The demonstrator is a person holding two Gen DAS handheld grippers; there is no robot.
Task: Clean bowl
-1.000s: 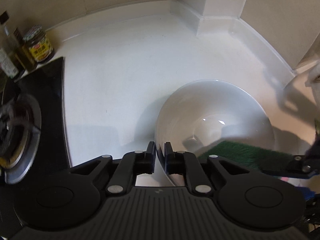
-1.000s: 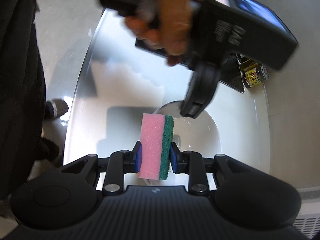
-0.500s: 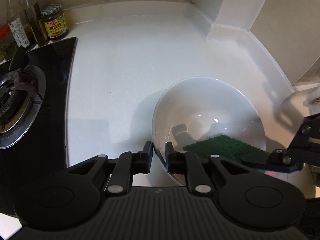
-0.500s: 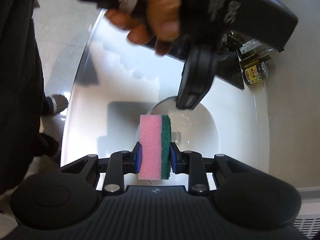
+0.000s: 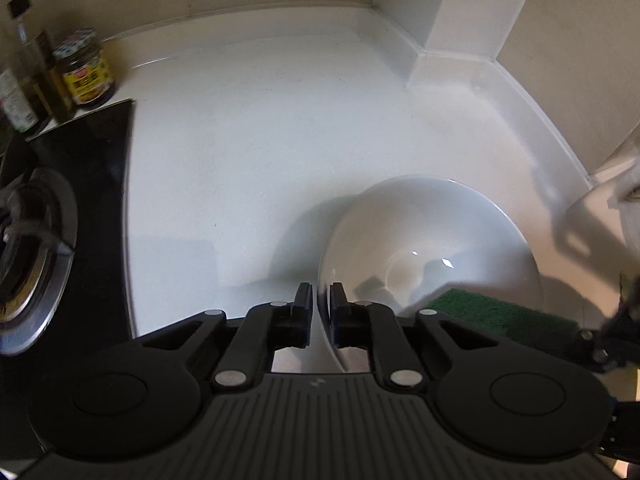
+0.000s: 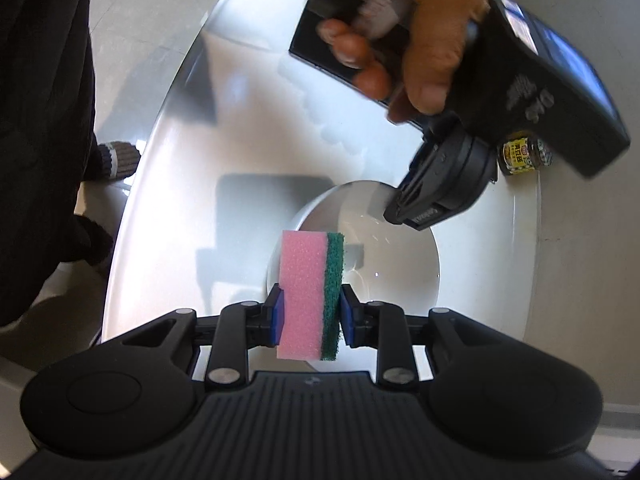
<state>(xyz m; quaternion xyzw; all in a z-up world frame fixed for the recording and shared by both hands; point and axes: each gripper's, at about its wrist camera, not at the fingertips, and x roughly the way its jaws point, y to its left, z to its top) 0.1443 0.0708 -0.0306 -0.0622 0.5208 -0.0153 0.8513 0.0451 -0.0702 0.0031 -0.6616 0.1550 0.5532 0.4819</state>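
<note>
The left gripper [image 5: 320, 307], low in frame, is closing on the white bowl [image 5: 432, 248] rim between its jaws. The right gripper [image 6: 308, 312] pinches the pink-and-green sponge [image 6: 310, 294] at lower centre.

The left wrist view is dim, its corners dark and bent by the fisheye. Small glints sit inside the bowl [image 5: 432, 248], and soft shadows cross the counter [image 5: 260, 140]. The right wrist view is brighter; the hand [image 6: 420, 28] is motion-blurred.
</note>
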